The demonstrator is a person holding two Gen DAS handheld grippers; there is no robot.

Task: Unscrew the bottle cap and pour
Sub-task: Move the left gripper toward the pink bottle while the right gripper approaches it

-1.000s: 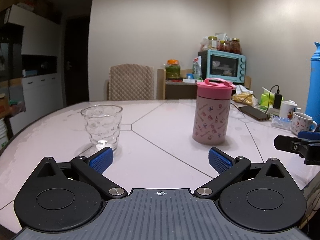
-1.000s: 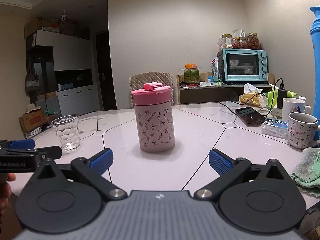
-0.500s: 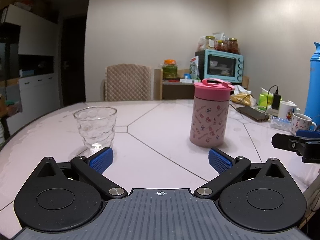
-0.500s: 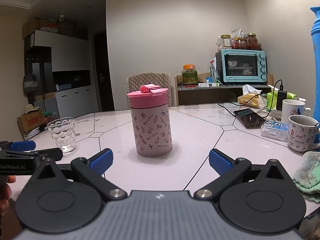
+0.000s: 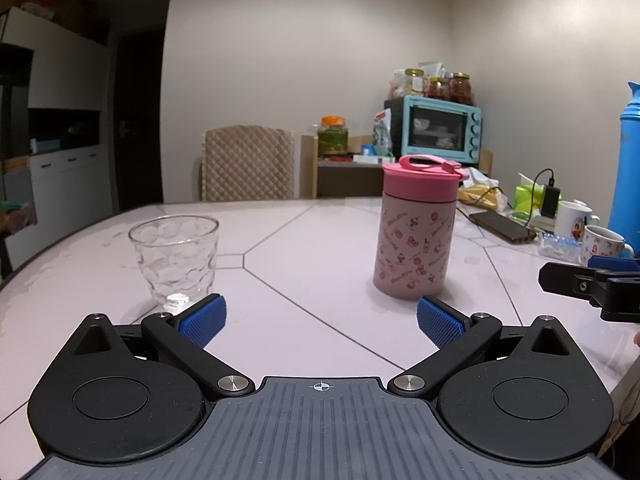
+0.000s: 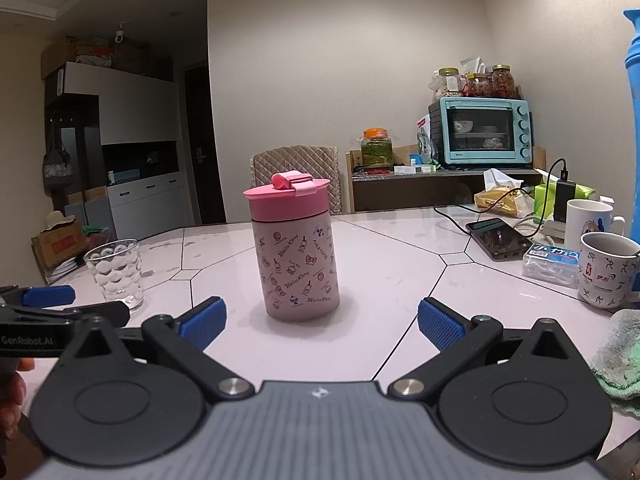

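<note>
Bottle (image 6: 298,256) upright on tabletop (image 6: 392,280), pink cap (image 6: 287,196) on, glass (image 5: 175,262) looks empty. Both grippers' jaws spread, holding nothing. Fits pre-unscrew or recapped.

1 bottle (image 6: 298,256), 1 glass (image 6: 116,274), 2 mugs (image 6: 608,272), 1 phone (image 6: 498,242)

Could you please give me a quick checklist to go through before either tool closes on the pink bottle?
1. Left tool open, nothing held: ok.
2. Right tool open, nothing held: ok.
3. Pink bottle upright on the table, centred ahead of the right tool: ok.
4. Pink cap on the bottle, flip spout down: ok; how tightly it is screwed: cannot tell.
5. Glass upright, apart from the bottle, ready to receive: ok.
6. Bottle contents: cannot tell, body is opaque.
</note>
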